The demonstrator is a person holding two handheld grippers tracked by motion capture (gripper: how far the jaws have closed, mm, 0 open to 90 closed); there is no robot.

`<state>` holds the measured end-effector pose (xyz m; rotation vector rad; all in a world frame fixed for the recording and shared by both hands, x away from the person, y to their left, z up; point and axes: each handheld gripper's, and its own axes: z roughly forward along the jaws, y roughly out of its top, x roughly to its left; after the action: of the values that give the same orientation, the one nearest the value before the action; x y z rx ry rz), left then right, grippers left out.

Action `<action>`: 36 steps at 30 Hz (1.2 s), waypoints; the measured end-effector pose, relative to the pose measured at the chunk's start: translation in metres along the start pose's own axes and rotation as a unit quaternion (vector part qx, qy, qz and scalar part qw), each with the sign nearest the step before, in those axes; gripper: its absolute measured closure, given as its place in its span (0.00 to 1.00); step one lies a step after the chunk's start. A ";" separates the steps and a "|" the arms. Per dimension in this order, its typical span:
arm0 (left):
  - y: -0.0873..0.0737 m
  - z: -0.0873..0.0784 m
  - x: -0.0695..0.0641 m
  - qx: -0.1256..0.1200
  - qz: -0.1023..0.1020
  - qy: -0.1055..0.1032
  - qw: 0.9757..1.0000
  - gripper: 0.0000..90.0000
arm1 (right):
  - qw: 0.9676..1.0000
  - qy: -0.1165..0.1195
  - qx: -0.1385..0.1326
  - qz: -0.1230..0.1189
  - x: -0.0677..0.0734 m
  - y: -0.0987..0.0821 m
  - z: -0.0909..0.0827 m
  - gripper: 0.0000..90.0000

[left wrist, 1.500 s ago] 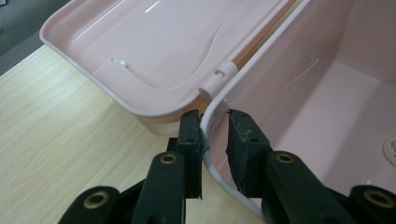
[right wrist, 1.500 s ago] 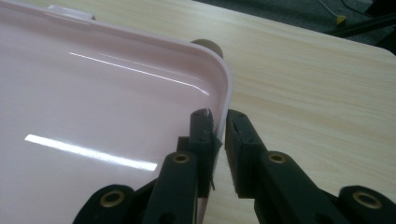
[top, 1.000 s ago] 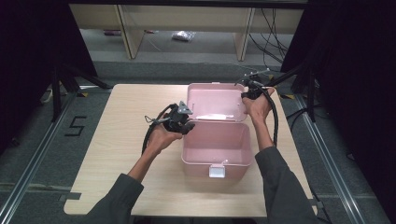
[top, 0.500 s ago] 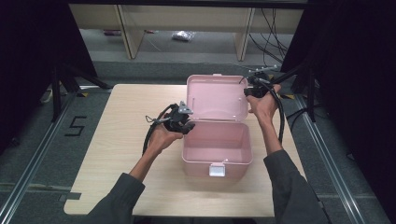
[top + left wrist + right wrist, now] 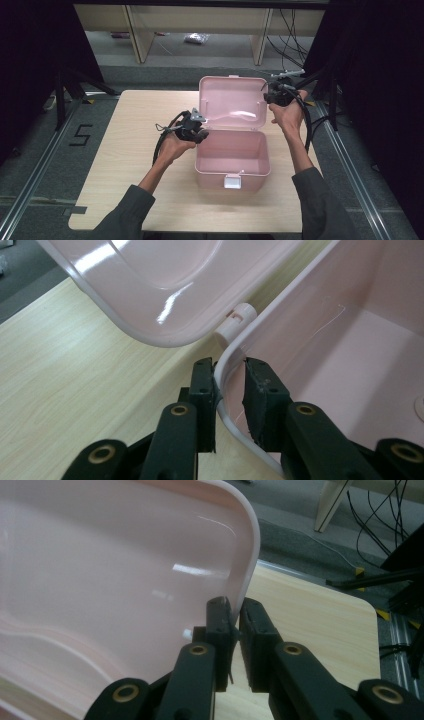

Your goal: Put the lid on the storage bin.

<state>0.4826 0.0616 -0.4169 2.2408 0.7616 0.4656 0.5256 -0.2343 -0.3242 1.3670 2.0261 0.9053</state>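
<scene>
A pink plastic box (image 5: 232,150) stands on the wooden table (image 5: 125,150) with its lid (image 5: 232,100) swung up and back, nearly upright. The inside of the box looks empty. My left gripper (image 5: 200,132) is at the box's left wall near the hinge, its jaws shut on the rim (image 5: 227,352), one outside and one inside. Just ahead of it are the hinge pin (image 5: 237,320) and the lid's corner (image 5: 165,285). My right gripper (image 5: 270,97) is shut on the lid's right edge (image 5: 247,565), high above the table.
A white latch (image 5: 233,181) hangs on the box's front wall. Bare table lies to the left and front of the box. Behind the table are shelf legs (image 5: 135,35), and cables (image 5: 300,30) run over the floor at the back right. A stand (image 5: 65,85) rises at the left.
The lid has swung further up and back, and my right gripper has risen with it. My left gripper has stayed on the box's left rim.
</scene>
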 end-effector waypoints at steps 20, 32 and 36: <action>0.000 0.001 0.000 -0.002 0.003 0.003 1.000 0.82 | 0.999 0.016 -0.032 -0.022 0.005 -0.011 -0.036 0.94; 0.001 0.002 0.000 -0.001 0.004 0.005 1.000 0.81 | 0.998 0.019 -0.056 -0.034 0.007 -0.021 -0.049 0.94; 0.002 0.001 0.000 0.001 0.005 0.009 1.000 0.81 | 0.997 0.026 -0.069 -0.029 0.009 -0.024 -0.052 0.94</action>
<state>0.4838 0.0598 -0.4168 2.2456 0.7590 0.4906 0.4704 -0.2442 -0.3105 1.2173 1.9905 1.0438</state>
